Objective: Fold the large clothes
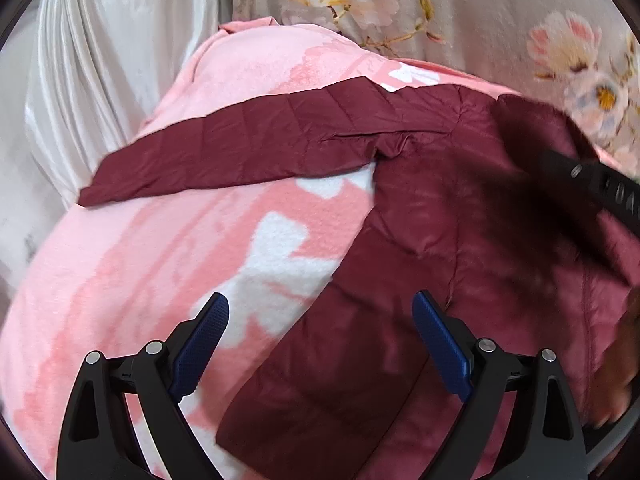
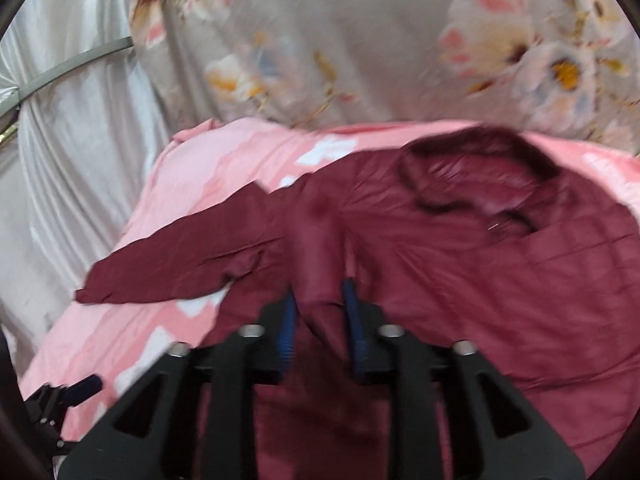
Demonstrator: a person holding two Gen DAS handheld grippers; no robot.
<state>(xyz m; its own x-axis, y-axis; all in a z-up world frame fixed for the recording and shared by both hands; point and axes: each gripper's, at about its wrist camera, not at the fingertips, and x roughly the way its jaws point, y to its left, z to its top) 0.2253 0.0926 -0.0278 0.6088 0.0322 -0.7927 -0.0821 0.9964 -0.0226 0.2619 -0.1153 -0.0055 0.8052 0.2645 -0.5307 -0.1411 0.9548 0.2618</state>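
Maroon quilted jacket (image 1: 460, 216) lies spread on pink blanket (image 1: 120, 280), one sleeve (image 1: 224, 152) stretched outward, unfolded. Right tongs (image 2: 320, 316) pinch raised fabric ridge mid-body; left tongs (image 1: 320, 340) gape, empty, over hem. Folding barely begun, by my guess.

Black gripper (image 1: 320, 344), blue ribbed pads (image 1: 440, 344)

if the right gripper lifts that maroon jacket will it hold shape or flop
Likely flop: the maroon jacket bunches into a soft fold between the right gripper, and its sleeve lies limp across the pink blanket. The thin quilted shell looks light and possibly slippery.
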